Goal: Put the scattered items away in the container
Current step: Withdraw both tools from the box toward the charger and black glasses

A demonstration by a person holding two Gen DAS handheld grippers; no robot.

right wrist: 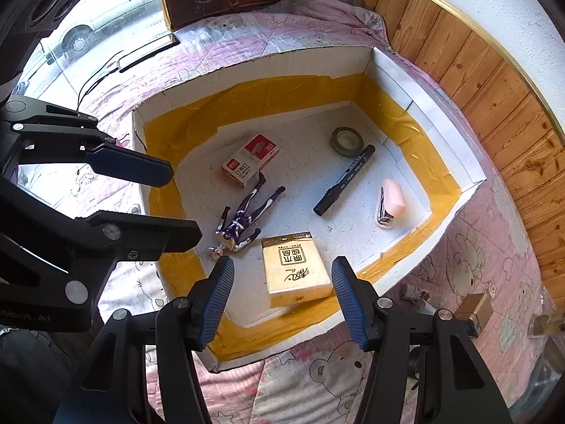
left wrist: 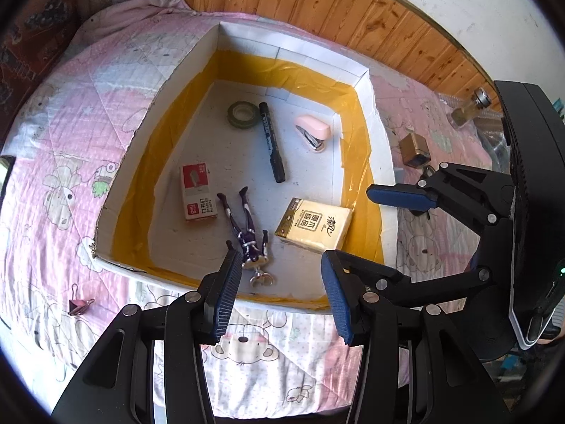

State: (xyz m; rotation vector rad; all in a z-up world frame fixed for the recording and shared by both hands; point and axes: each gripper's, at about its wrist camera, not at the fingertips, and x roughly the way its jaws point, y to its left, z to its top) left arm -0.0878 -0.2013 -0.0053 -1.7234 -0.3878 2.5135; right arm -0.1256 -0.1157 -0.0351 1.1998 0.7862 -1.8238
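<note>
Container (left wrist: 378,148): white foam walls, yellow-taped seams.

Black linkage arms with silver screws, ribbed blue pads on the fingers (left wrist: 226,293).

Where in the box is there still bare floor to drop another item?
Free: the box floor at the far corner behind the tape roll, and the strip between the stapler and the tissue pack. Crowded: the middle, around the figurine, staple box and marker.
</note>
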